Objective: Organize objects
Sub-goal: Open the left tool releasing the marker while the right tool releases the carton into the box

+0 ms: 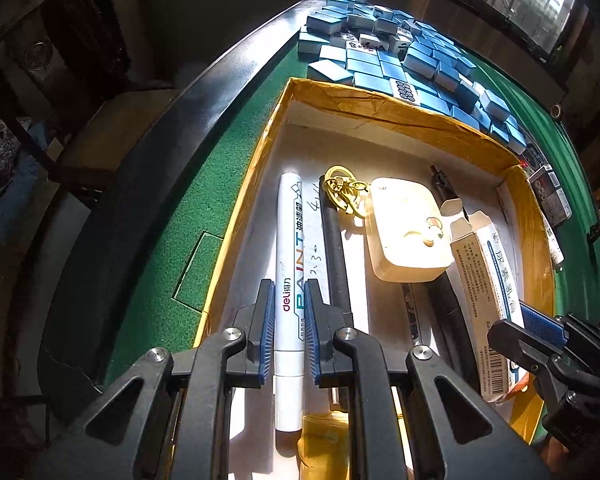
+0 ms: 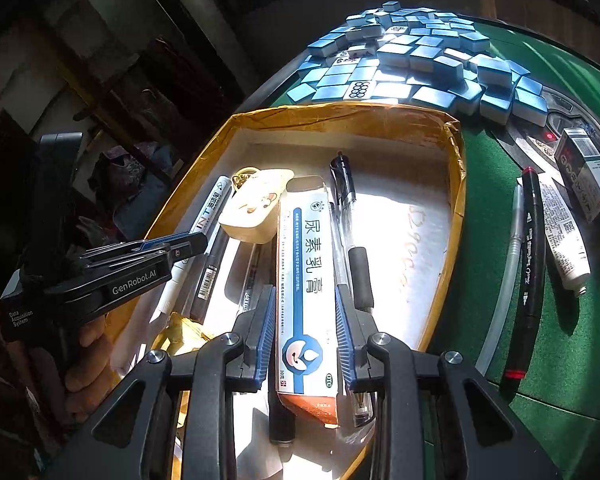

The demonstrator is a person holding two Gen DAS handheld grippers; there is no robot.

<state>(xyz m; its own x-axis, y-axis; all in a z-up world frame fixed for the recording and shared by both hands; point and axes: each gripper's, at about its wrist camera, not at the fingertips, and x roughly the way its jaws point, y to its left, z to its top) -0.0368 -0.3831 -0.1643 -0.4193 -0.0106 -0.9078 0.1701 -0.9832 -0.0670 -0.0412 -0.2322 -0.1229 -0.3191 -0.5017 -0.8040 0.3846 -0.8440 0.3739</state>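
Note:
An open cardboard box (image 1: pixel 380 108) lined in white sits on the green felt table. My left gripper (image 1: pixel 289 284) is shut on a white paint marker (image 1: pixel 289 240) at the box's left side; the marker points away from me. My right gripper (image 2: pixel 305 290) is shut on a long white-and-blue ointment carton (image 2: pixel 304 248) over the box's middle (image 2: pixel 340 120). Inside the box also lie a cream case (image 1: pixel 406 232) with a gold keyring, a black pen (image 1: pixel 334 248) and a clear gel pen (image 2: pixel 346 208). The right gripper's blue pad (image 1: pixel 540 322) shows at the carton's near end.
A heap of blue mahjong tiles (image 2: pixel 420 64) lies just beyond the box. Right of the box on the felt lie a black marker with red ends (image 2: pixel 530 272), a clear pen (image 2: pixel 508 264), a white tube (image 2: pixel 564 236) and a dark packet (image 2: pixel 588 172). The table's dark rim (image 1: pixel 148 184) runs along the left.

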